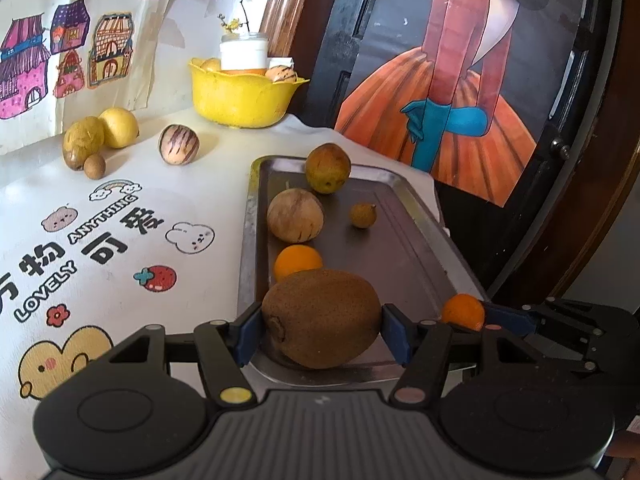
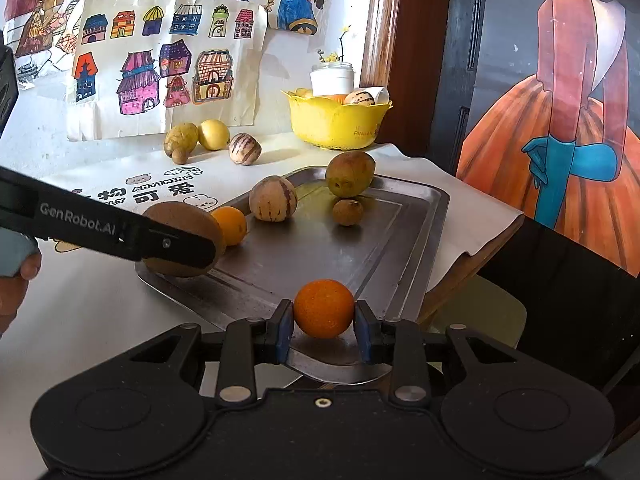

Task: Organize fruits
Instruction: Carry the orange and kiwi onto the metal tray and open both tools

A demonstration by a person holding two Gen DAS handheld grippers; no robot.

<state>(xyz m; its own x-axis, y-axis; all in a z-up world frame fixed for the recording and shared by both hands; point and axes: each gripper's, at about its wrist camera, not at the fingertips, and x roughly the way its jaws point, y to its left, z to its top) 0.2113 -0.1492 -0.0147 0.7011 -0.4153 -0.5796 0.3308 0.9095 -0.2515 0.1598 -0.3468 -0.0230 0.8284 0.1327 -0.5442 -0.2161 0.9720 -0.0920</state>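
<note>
My left gripper (image 1: pixel 322 330) is shut on a brown kiwi (image 1: pixel 322 316) at the near left corner of the metal tray (image 1: pixel 400 248). My right gripper (image 2: pixel 323 330) is shut on a small orange (image 2: pixel 324 307) at the tray's near edge (image 2: pixel 320 372). On the tray lie another orange (image 1: pixel 297 261), a striped pale melon (image 1: pixel 295 214), a green-brown fruit (image 1: pixel 328 167) and a small brown longan (image 1: pixel 363 215). In the right wrist view the left gripper (image 2: pixel 176 246) and its kiwi (image 2: pixel 182 216) show at the tray's left corner.
A yellow bowl (image 1: pixel 240 100) with fruit and a white jar stands at the back. Loose fruits lie on the printed cloth: a yellow lemon (image 1: pixel 119 127), a green-yellow fruit (image 1: pixel 82 142), a small longan (image 1: pixel 94 166) and a striped melon (image 1: pixel 178 144). The table's right edge drops off beside the tray.
</note>
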